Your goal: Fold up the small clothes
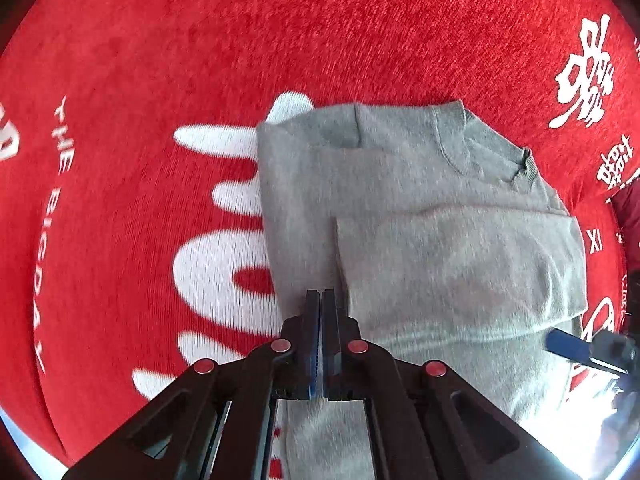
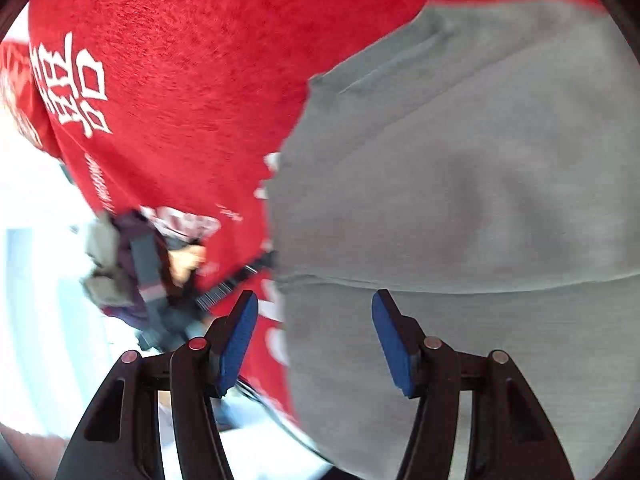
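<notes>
In the left wrist view the left tool (image 1: 321, 300) stands nearest, its jaws pressed flat together, pointing steeply down at the near left part of a grey top (image 1: 420, 208). Whether a thin layer of cloth is pinched between the pads cannot be made out; the tips sit right at the edge of a folded-over flap. The right tool (image 2: 314, 336) hangs with its jaws well apart and nothing between them, above the near edge of the top (image 2: 460, 200), where grey cloth meets the red cloth (image 2: 180, 60). It touches nothing that can be seen.

The top lies partly folded on a red cloth (image 1: 280, 32) with white lettering, which covers the worktop. One side panel or sleeve is already turned in over the body, and the neckline sits at the far right in the left view. Further off in the right view, a hand (image 2: 186, 262) on the other handle shows, blurred.

The step in hand looks like the middle of the fold: sides tucked in, the lengthwise fold not yet made. The next move probably calls for the right tool to drop onto the near hem and close on it, matching the left, so both can carry the hem toward the neckline without dragging the tucked flap loose.
</notes>
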### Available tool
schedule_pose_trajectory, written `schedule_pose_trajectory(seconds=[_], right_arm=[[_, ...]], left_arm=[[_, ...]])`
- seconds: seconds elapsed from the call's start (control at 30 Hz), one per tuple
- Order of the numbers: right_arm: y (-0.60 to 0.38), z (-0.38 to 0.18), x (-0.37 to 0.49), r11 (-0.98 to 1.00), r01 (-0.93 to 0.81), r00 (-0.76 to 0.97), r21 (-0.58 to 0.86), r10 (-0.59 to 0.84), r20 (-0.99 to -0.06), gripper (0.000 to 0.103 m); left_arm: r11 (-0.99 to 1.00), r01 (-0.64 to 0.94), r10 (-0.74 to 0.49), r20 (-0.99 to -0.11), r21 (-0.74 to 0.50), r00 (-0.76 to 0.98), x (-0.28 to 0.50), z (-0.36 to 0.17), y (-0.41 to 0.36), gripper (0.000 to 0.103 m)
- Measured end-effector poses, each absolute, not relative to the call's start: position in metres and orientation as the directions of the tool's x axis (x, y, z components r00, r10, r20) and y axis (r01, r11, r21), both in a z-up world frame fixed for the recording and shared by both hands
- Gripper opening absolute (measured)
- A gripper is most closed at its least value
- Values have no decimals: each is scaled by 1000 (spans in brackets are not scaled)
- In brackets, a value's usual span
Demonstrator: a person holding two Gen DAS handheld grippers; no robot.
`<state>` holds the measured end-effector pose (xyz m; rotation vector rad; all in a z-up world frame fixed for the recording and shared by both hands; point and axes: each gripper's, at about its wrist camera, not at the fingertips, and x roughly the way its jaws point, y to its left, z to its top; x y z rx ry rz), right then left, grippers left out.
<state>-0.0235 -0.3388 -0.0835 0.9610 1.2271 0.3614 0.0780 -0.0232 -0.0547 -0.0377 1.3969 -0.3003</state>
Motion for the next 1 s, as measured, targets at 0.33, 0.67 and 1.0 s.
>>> schedule_pose_trajectory(seconds=[0.33,0.67,1.0], right_arm=[[-269,-142,6,346,421,373,839,777,-508,63],[-260,-144,8,327,522,402,788,720,-565,59],[-256,-143,2,335,599,424,728,638,-643,51]], left_arm=[[974,96,-217,-966,-205,137,37,-61,-1,93],[984,69,-173,-969,-163,176,10,-53,26,100],[994,77,-97,-977,-84,188,-6,-53,30,100]])
